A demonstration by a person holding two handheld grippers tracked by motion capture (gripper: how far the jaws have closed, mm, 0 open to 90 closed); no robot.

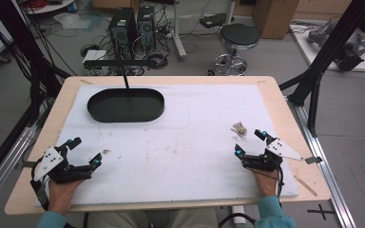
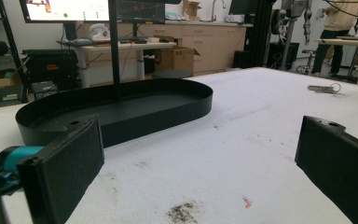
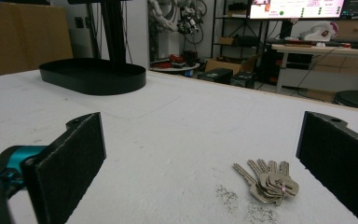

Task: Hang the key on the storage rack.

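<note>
Resting near you, your left gripper (image 1: pixel 84 152) and right gripper (image 1: pixel 249 142) both gape empty; keys (image 3: pixel 268 181) lie just ahead between the right's jaws, the black tray (image 1: pixel 125 105) well beyond the left.

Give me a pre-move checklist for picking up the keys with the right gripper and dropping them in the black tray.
1. Right gripper open: ok, jaws wide apart.
2. Keys in front of its jaws: ok, lying flat just ahead, toward the right jaw.
3. Keys free of clutter: ok, nothing touching them on the white mat.
4. Black tray empty: ok, nothing inside.
5. Left gripper out of the way: ok, open, resting at the mat's near left corner.
6. Keys joined on one ring: cannot tell.
</note>
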